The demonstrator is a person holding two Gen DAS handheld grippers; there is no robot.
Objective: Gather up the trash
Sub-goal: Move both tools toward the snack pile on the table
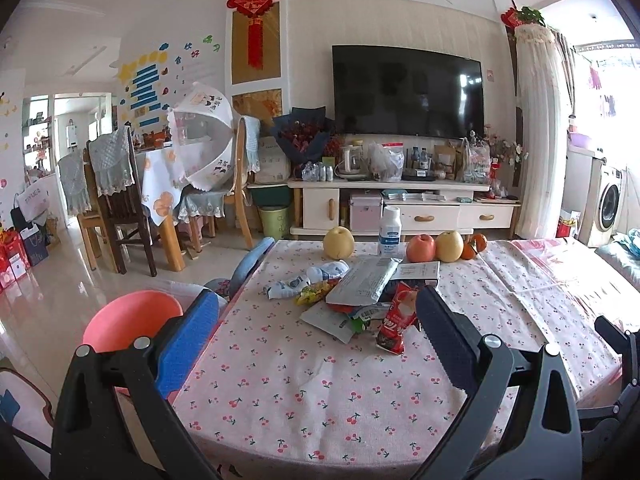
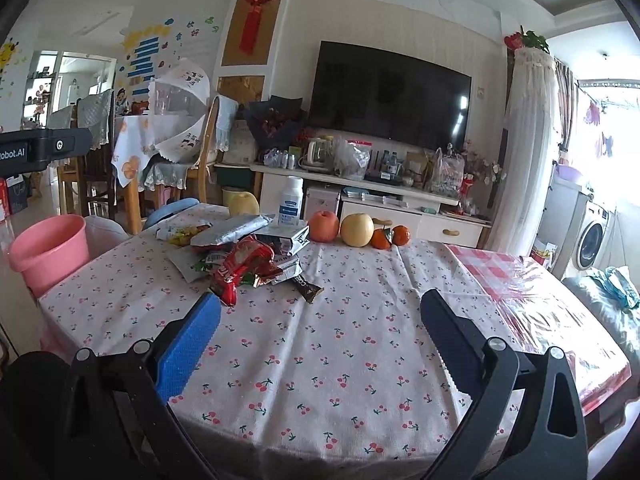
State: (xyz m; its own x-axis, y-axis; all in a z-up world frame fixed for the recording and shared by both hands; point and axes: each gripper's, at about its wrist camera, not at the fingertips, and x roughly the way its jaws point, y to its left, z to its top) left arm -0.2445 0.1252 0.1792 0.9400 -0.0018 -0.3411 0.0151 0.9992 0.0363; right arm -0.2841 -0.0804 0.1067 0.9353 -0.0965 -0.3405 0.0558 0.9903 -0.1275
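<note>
Currently, the left gripper (image 1: 316, 312) and right gripper (image 2: 320, 312) both hover released and empty above the cherry-print tablecloth (image 2: 320, 360). The heap of crumpled snack wrappers (image 2: 244, 256) lies mid-table; the pink plastic bucket (image 2: 48, 248) stands beside the table's left edge.

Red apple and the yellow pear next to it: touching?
Cannot tell. In the right wrist view the red apple and yellow pear sit side by side with no clear gap or contact.
</note>
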